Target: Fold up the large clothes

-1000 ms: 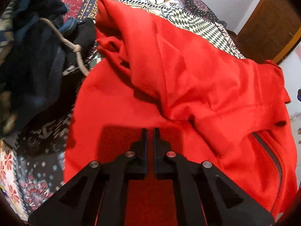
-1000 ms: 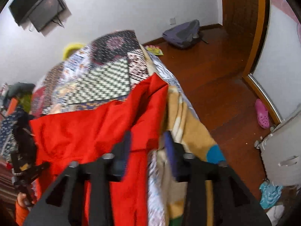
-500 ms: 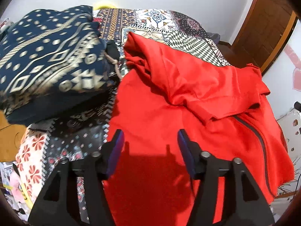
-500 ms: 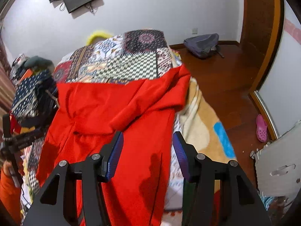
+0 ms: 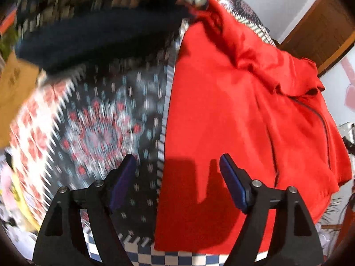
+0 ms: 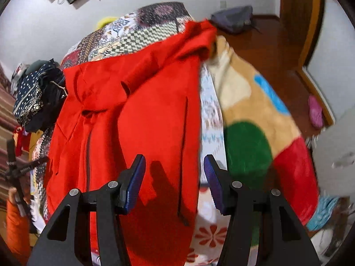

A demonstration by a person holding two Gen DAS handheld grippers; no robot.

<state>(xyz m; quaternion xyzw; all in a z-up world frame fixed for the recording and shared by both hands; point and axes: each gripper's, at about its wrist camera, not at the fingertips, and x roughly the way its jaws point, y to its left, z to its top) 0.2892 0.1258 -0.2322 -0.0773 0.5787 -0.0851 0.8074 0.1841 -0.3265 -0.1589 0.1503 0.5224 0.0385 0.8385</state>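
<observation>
A large red zip-up garment [image 5: 233,115] [image 6: 137,119] lies spread on a patterned bedspread [image 5: 93,128], its upper part bunched in folds at the far end. My left gripper [image 5: 177,173] hovers over the garment's left edge; its jaws are opening, with nothing between them. My right gripper [image 6: 174,173] hangs over the garment's right edge, open and empty, its blue pads [image 6: 137,173] apart. In the right wrist view, the left gripper [image 6: 20,170] shows at far left, held by a hand in an orange sleeve [image 6: 13,221].
A dark blue patterned cloth pile [image 5: 93,28] [image 6: 33,97] lies left of the garment. A blanket with coloured patches [image 6: 261,128] hangs off the bed's right side. Wooden floor with a grey bag [image 6: 235,17] and a pink shoe [image 6: 316,115] lies beyond; a wooden door [image 5: 321,33] stands at the back.
My left gripper let go of the red cloth, opened wide and drew back toward the garment's left edge. My right gripper opened a little and drew back along the right edge.
</observation>
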